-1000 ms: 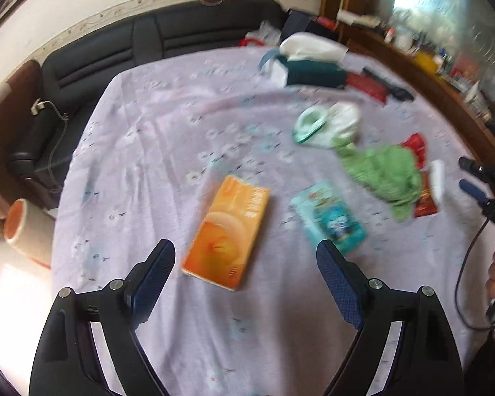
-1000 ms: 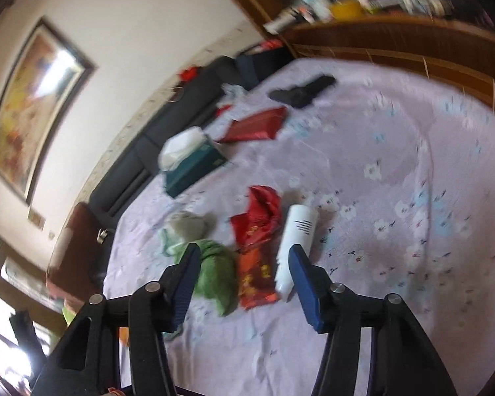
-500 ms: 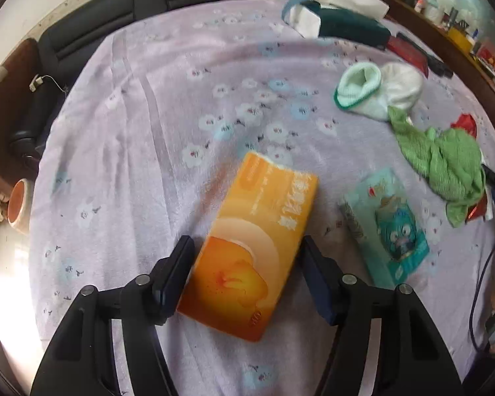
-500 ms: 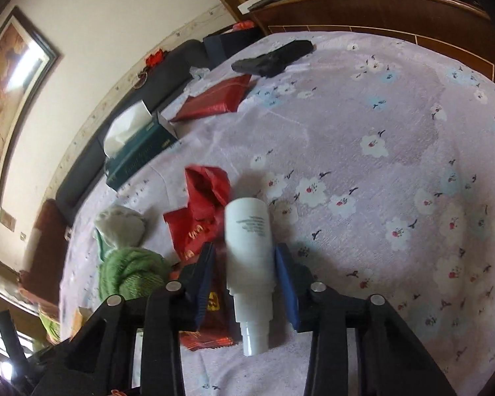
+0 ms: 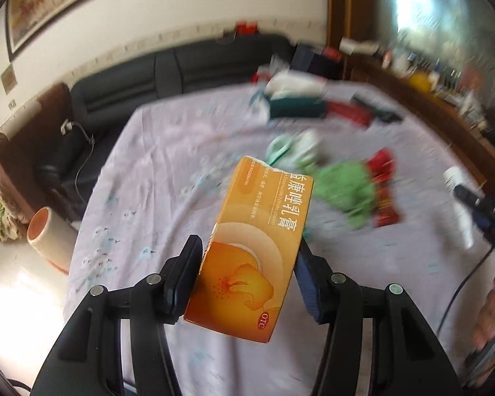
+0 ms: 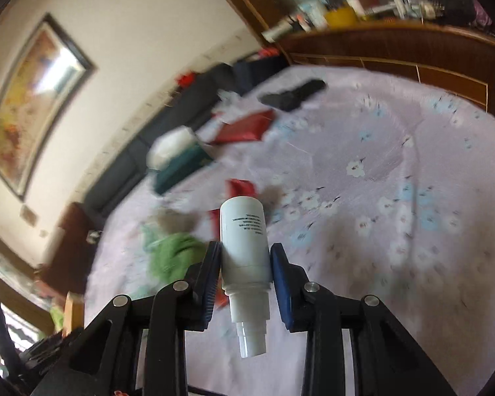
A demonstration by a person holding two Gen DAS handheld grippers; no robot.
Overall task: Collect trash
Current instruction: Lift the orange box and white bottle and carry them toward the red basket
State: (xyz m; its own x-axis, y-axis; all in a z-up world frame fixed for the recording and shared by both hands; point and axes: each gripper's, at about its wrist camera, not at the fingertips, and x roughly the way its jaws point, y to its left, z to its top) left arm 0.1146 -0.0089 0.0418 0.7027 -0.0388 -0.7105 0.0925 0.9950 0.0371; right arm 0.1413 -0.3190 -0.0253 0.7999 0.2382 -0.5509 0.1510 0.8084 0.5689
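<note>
Since earlier frame: flat orange cardboard medicine box (image 5: 254, 250) lifted off lilac floral-cloth tabletop (image 5: 142, 171); left gripper (image 5: 247, 283) jaws just closed, now clamp its sides at lower centre. White plastic bottle with stepped neck (image 6: 246, 254) likewise raised, right gripper (image 6: 246, 274) jaws gripping it, neck toward camera. Step: pickup done, carry beginning. Next: needs bin, none visible. Green rag (image 5: 343, 188), red wrappers (image 5: 384, 191) remain at right.
</note>
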